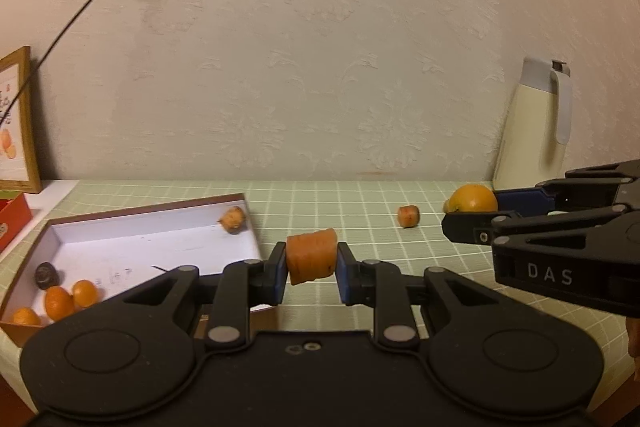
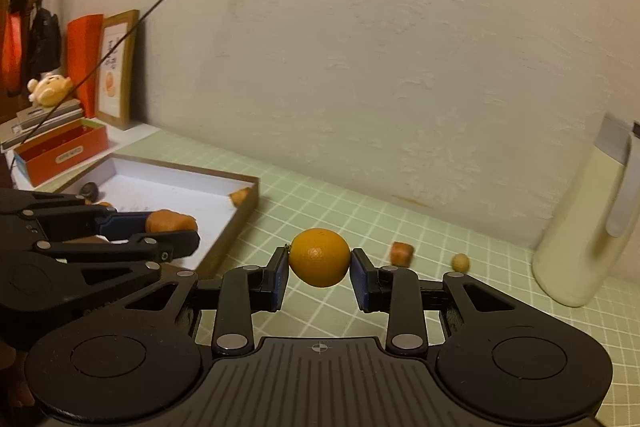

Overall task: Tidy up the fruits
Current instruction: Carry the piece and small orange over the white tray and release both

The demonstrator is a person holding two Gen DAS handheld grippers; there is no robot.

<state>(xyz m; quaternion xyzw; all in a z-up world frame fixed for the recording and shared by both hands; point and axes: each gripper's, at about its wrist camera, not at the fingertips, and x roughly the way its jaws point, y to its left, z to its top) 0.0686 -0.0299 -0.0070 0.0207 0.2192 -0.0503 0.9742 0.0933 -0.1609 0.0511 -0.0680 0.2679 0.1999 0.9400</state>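
Note:
My left gripper point(image 1: 312, 259) is shut on an orange carrot-like chunk point(image 1: 311, 255), held above the table just right of the shallow white box point(image 1: 152, 239). It also shows in the right wrist view point(image 2: 172, 227), over the box point(image 2: 176, 183). My right gripper point(image 2: 319, 265) is shut on a round orange point(image 2: 319, 257) and holds it above the green checked cloth. The right gripper also shows in the left wrist view point(image 1: 472, 205) with the orange point(image 1: 472, 199). The box holds three small oranges point(image 1: 60, 301), a dark round fruit point(image 1: 46, 274) and an orange chunk point(image 1: 233, 219).
A loose orange chunk point(image 1: 408, 215) lies on the cloth; it also shows in the right wrist view point(image 2: 401, 253) beside a small yellow ball point(image 2: 460, 261). A cream jug point(image 2: 580, 227) stands at the right by the wall. A framed picture point(image 2: 118, 71) and an orange box point(image 2: 60, 151) stand at the left.

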